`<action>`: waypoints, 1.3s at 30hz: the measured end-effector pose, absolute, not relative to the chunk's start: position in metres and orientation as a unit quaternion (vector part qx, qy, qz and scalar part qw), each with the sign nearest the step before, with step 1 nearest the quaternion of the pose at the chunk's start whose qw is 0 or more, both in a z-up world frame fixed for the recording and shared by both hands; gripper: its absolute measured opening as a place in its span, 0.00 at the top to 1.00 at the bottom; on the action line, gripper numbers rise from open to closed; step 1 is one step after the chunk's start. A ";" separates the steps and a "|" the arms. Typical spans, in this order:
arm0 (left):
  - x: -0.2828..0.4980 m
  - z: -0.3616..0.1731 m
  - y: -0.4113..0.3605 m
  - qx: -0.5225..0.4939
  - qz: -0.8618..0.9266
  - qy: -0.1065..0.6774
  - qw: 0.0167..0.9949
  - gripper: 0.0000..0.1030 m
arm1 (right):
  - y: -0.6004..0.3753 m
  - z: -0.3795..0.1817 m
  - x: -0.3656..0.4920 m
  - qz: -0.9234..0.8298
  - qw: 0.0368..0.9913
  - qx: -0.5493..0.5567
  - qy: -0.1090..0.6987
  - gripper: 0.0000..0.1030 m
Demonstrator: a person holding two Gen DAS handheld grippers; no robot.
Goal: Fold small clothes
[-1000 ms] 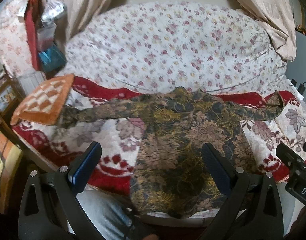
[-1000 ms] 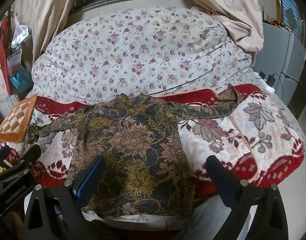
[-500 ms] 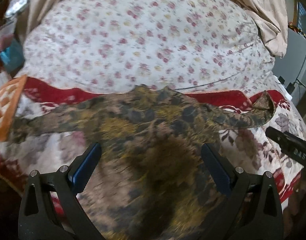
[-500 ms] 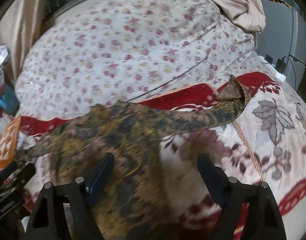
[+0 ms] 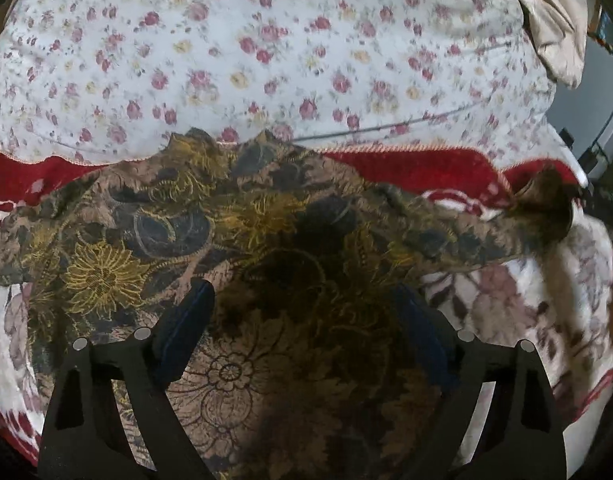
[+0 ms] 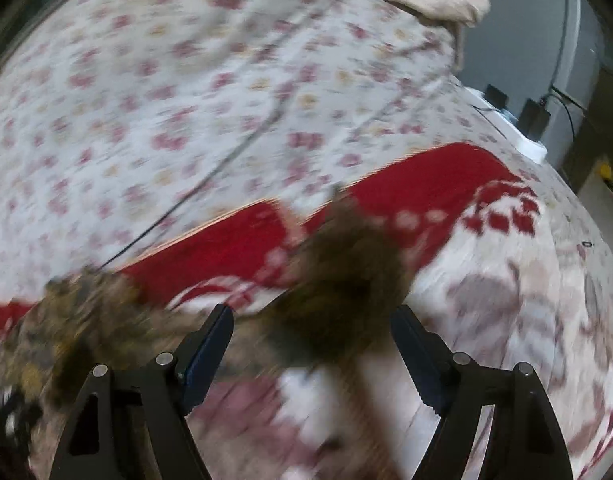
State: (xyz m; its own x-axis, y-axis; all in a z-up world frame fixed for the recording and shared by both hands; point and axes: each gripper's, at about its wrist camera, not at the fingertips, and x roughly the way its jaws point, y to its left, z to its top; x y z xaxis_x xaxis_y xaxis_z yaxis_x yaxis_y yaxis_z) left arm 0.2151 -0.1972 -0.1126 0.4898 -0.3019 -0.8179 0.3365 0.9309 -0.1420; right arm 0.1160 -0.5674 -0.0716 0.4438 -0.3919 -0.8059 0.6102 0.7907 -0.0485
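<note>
A dark long-sleeved top [image 5: 234, 240] with gold and brown flowers lies spread flat on a red-and-white blanket [image 5: 426, 164]. Its collar points away from me. My left gripper [image 5: 302, 316] hovers low over the chest of the top. Its jaws are wide and closing, with cloth below them and nothing pinched. In the blurred right wrist view the curled cuff of the sleeve [image 6: 346, 280] lies just ahead of my right gripper [image 6: 312, 336] and partly between its fingertips. The right jaws are closing, and the pads [image 6: 210, 344] stand apart from the cuff.
A white quilt [image 5: 306, 40] with small red flowers is heaped behind the blanket. A beige curtain [image 5: 554, 20] hangs at the upper right. Black plugs on a white power strip [image 6: 534, 120] sit past the bed's right edge, by a grey wall.
Both grippers have dropped forward towards the top. The left now hangs over its chest, the right has swung out to the sleeve cuff, and the right jaws have narrowed.
</note>
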 end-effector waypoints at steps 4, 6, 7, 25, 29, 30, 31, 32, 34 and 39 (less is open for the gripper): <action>0.212 -0.119 -0.199 0.022 -0.193 0.467 0.863 0.12 | -0.611 -0.086 0.134 -0.346 0.819 0.114 0.443 0.35; 0.209 -0.119 -0.200 0.020 -0.203 0.468 0.860 0.12 | -0.625 -0.097 0.140 -0.338 0.816 0.128 0.452 0.50; 0.208 -0.119 -0.201 0.020 -0.206 0.468 0.859 0.12 | -0.627 -0.100 0.139 -0.331 0.816 0.138 0.453 0.63; 0.212 -0.073 -0.111 -0.147 -0.260 0.517 0.802 0.12 | -0.312 -0.011 0.087 -0.147 0.919 0.105 0.350 0.94; 0.207 -0.078 -0.055 -0.179 -0.232 0.518 0.803 0.12 | -0.243 -0.041 0.111 -0.067 0.920 0.114 0.368 0.94; 0.207 -0.083 -0.041 -0.183 -0.222 0.523 0.803 0.12 | -0.230 -0.051 0.114 -0.057 0.919 0.115 0.373 0.94; 0.209 -0.091 -0.029 -0.184 -0.211 0.528 0.801 0.12 | -0.213 -0.068 0.121 -0.040 0.915 0.115 0.386 0.94; 0.210 -0.099 -0.017 -0.190 -0.202 0.534 0.799 0.12 | -0.202 -0.083 0.127 -0.025 0.908 0.122 0.400 0.94; 0.213 -0.117 0.005 -0.210 -0.189 0.544 0.790 0.12 | -0.179 -0.117 0.137 0.010 0.894 0.134 0.427 0.94; 0.224 -0.154 0.025 -0.227 -0.184 0.569 0.769 0.13 | -0.137 -0.175 0.146 0.047 0.876 0.119 0.465 0.94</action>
